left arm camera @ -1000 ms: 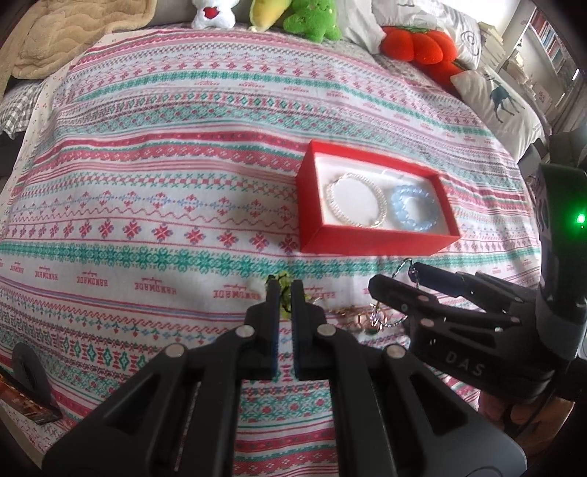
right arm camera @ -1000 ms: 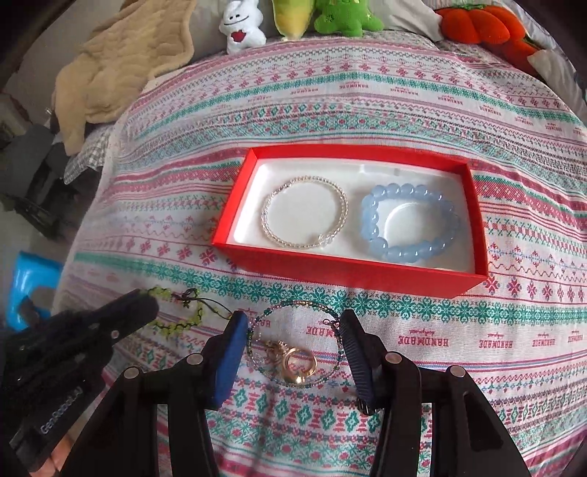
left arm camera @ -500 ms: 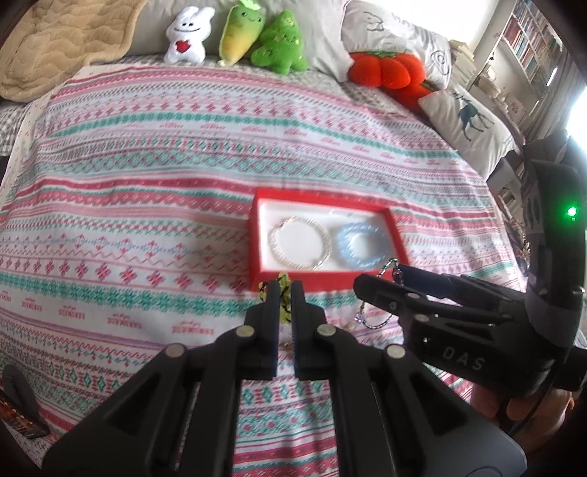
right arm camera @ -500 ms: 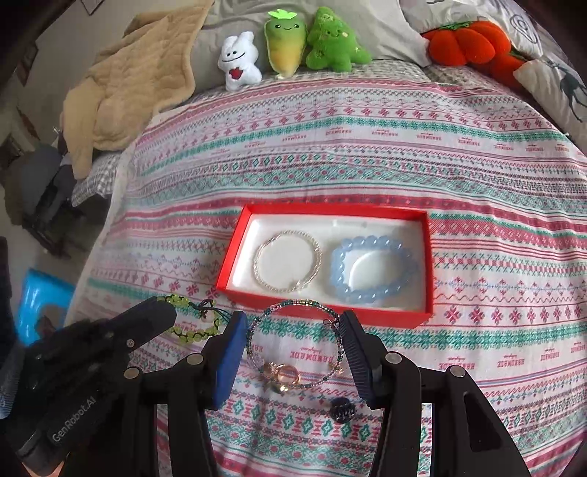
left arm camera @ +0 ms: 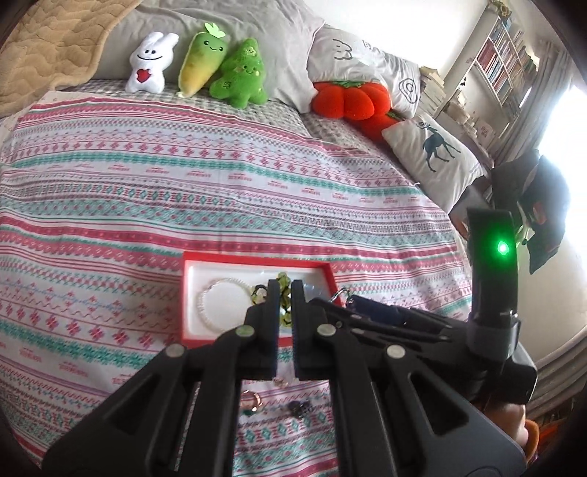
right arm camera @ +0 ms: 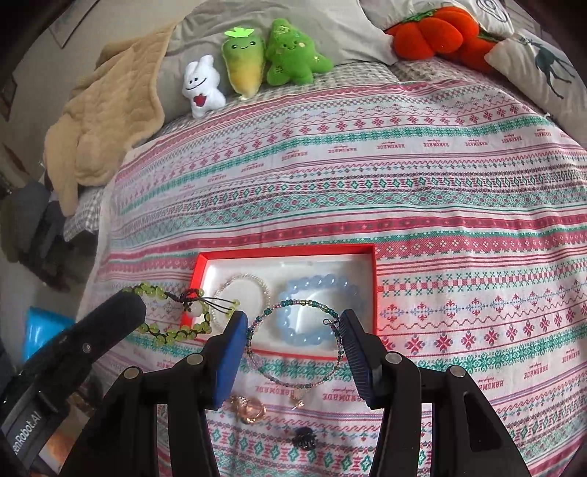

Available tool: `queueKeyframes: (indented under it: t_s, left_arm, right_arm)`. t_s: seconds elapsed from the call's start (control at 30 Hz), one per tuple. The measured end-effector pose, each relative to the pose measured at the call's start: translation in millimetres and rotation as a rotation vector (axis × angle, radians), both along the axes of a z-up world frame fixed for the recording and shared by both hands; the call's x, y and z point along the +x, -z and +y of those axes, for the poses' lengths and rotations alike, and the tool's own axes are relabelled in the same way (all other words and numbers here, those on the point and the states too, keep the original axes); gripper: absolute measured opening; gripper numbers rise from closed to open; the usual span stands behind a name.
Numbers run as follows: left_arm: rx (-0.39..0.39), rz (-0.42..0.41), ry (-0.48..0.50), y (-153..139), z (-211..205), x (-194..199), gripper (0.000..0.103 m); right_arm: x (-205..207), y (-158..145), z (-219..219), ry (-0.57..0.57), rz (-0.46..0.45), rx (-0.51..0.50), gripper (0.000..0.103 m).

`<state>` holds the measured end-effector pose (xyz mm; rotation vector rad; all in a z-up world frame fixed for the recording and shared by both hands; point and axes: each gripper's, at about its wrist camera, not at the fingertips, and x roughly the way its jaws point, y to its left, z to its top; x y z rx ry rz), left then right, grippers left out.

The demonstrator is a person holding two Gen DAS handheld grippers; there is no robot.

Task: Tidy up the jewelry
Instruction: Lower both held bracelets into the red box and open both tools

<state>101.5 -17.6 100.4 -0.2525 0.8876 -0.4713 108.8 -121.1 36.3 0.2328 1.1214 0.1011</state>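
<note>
A red box (right arm camera: 286, 250) with a white lining lies on the patterned bedspread. It holds a clear-bead bracelet (right arm camera: 256, 280) on the left and a blue bead bracelet (right arm camera: 319, 284) on the right. My right gripper (right arm camera: 293, 323) is shut on a teal and purple beaded bangle (right arm camera: 304, 383), held above the box's near edge. My left gripper (left arm camera: 284, 290) is shut on a green bead bracelet (right arm camera: 172, 332), which dangles from its tips at the box's left corner. In the left wrist view the green bracelet (left arm camera: 281, 279) hangs over the box (left arm camera: 256, 258), hiding the blue one.
Gold rings (right arm camera: 249, 409) and a small black clip (right arm camera: 306, 442) lie on the bedspread below the grippers. Plush toys (right arm camera: 253, 66), an orange plush (right arm camera: 436, 33), a deer pillow (right arm camera: 550, 69) and a beige blanket (right arm camera: 102, 121) line the far end. A bookshelf (left arm camera: 506, 62) stands right.
Both grippers have risen and tilted up, lifting the bangle and the green bracelet off the bedspread. They now hang over the red box; the rings stayed on the bedspread.
</note>
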Motion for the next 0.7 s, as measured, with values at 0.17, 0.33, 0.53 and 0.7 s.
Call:
queueKeyframes:
  t_s: [0.17,0.33,0.53,0.7]
  left_arm:
    - [-0.034,0.005,0.035,6.7,-14.1,7.6,0.006]
    - [0.086,0.029,0.04,30.7,-21.5,17.8,0.006]
    - [0.236,0.08,-0.019,62.6,-9.0,28.5,0.006]
    - [0.276,0.065,-0.044,63.1,-3.5,25.6,0.024]
  right_arm:
    - [3.7,1.2,-9.2,0.014,-0.003,-0.003,0.053]
    - [6.0,4.3,-14.2,0.021,-0.006,-0.016,0.053]
    - [10.8,9.7,-10.0,0.0,-0.011,-0.03,0.053]
    - [18.1,16.1,-3.5,-0.012,-0.012,-0.041,0.054]
